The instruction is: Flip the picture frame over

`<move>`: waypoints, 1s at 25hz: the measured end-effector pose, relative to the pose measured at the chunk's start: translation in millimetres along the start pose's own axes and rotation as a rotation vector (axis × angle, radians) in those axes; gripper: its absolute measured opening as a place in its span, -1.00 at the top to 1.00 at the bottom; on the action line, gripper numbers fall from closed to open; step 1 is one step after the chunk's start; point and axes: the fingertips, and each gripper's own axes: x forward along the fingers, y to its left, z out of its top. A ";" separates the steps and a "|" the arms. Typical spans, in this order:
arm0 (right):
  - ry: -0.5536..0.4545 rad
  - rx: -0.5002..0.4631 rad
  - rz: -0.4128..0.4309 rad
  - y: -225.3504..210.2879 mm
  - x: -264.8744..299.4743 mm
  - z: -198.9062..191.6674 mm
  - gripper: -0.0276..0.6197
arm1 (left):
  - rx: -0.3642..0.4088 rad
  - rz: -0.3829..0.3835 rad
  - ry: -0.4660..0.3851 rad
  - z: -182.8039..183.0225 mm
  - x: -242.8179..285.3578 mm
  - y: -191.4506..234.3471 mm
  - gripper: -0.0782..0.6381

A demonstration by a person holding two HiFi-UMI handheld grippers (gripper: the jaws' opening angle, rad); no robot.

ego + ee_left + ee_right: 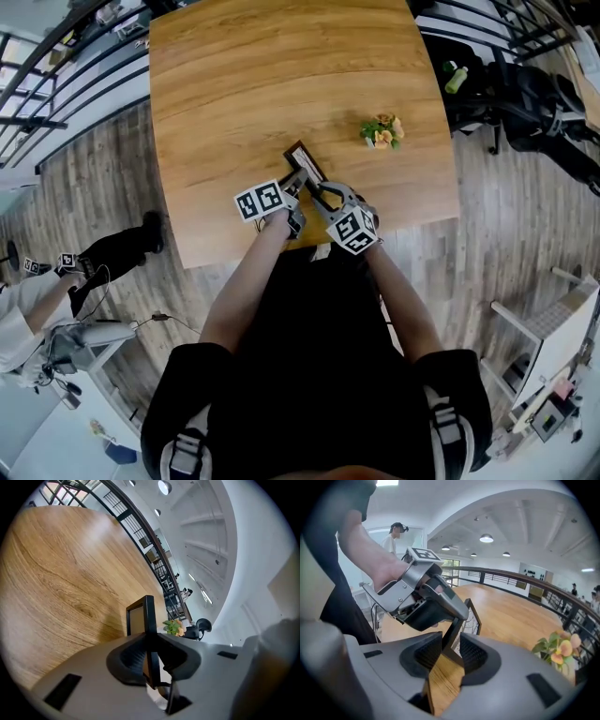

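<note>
My left hand-held gripper (149, 654) is clamped on the thin edge of the picture frame (138, 620). The frame is up on edge near the lower edge of the table (281, 75), at the centre of the head view. My right hand-held gripper (451, 651) straddles the frame's corner with its pads clear of it. A small flowering plant (382, 131) sits to the right, its holder too small to make out. Both grippers hide the frame's near end.
</note>
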 end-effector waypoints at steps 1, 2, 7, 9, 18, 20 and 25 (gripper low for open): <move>-0.003 0.010 0.001 -1.6 -1.4 -0.5 0.52 | 0.002 -0.008 0.001 0.8 -0.7 -0.2 0.55; -0.005 0.016 0.003 -3.0 -2.5 -1.2 0.51 | 0.003 -0.015 0.002 1.1 -1.5 -0.4 0.55; -0.025 0.080 -0.019 -17.1 -7.4 -4.0 0.52 | -0.011 -0.061 0.020 0.9 -7.5 -3.0 0.56; -0.037 0.113 -0.023 -23.9 -11.2 -2.2 0.54 | -0.002 -0.082 0.026 1.1 -10.9 -4.1 0.56; -0.062 0.279 0.008 -38.5 -11.3 -20.4 0.53 | 0.082 -0.215 0.082 -3.2 -19.1 -22.3 0.56; -0.063 0.312 0.027 -38.6 -10.9 -21.9 0.52 | 0.084 -0.248 0.092 -4.4 -20.4 -26.8 0.56; -0.098 0.396 0.033 -46.8 -12.7 -22.3 0.49 | 0.107 -0.336 0.132 -7.1 -29.1 -36.3 0.56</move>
